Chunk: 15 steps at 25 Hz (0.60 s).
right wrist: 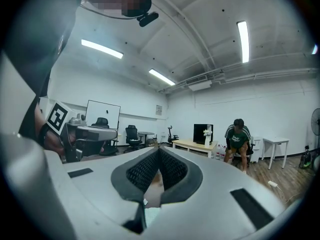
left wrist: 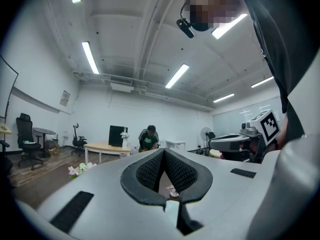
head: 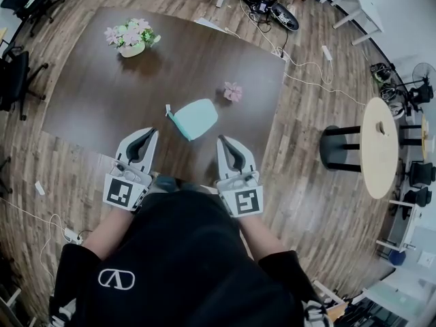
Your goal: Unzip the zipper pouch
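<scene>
Showing whole only overhead, pouch (head: 194, 118), table (head: 102, 94)

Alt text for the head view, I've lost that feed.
A light blue zipper pouch lies on a dark brown table, just ahead of the left tongs and right tongs, both shut and clear of it. A pot of pink flowers stands far left; a small pink flower lies right of the pouch.

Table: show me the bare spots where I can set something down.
Widest: the left half of the table, between flower pot and near edge, left of the pouch. Also the far middle, between pot and pink flower. Crowded: near edge, around pouch, left gripper and right gripper.
</scene>
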{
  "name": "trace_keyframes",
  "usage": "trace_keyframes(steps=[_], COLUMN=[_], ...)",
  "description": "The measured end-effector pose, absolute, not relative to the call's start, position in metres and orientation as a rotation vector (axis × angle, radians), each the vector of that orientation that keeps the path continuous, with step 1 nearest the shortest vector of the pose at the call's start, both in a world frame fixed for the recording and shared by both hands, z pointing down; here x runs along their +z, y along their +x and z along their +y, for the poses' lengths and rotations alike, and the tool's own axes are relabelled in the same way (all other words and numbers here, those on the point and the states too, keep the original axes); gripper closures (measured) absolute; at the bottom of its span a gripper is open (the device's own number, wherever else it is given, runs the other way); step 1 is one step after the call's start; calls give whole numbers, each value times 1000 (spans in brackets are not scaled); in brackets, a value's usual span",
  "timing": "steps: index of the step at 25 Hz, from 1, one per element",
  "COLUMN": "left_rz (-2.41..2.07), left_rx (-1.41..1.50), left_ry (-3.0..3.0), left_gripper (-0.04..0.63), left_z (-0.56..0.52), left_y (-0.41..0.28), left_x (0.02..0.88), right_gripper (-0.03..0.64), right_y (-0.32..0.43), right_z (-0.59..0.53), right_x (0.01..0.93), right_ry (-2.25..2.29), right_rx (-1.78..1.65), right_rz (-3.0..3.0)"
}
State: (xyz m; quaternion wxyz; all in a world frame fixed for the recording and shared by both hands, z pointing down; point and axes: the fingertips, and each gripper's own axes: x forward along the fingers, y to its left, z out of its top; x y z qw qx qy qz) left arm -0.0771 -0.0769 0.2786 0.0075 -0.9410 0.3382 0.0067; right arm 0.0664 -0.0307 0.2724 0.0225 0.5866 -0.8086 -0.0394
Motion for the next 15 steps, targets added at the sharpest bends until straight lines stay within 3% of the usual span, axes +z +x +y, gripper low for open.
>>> trace_keyframes(steps=[15], left_rz=[1065], left_rx=[-13], left_ry=[-2943], left_gripper=[592], left_z=[-81], left_y=[-78], left_x=[284], right_gripper=[618], right_y=[76], right_z=[-34], right_x=[276], right_ry=[1852], right_rx=[-110], right_rz=[-2445])
